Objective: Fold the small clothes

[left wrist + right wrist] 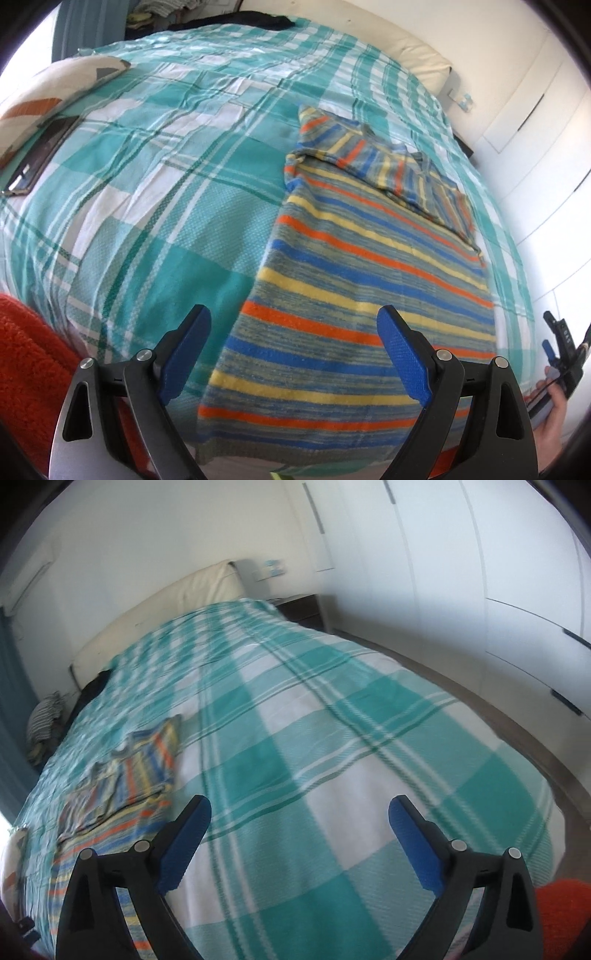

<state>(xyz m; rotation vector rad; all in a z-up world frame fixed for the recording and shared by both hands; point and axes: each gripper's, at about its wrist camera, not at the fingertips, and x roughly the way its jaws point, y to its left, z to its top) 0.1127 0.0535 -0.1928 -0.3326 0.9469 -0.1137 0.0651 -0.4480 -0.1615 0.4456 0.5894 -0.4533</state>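
The left gripper (293,325) hangs with its blue ribbed pads spread wide and holding nothing, the near hem of a fuzzy knit striped sweater (354,280) lying flat just ahead of and beneath it on the woven teal-and-white checked bedspread (147,206). The right gripper (299,812) is likewise spread and bare over plain bedspread, the sweater off to its left with a sleeve folded across its far end.
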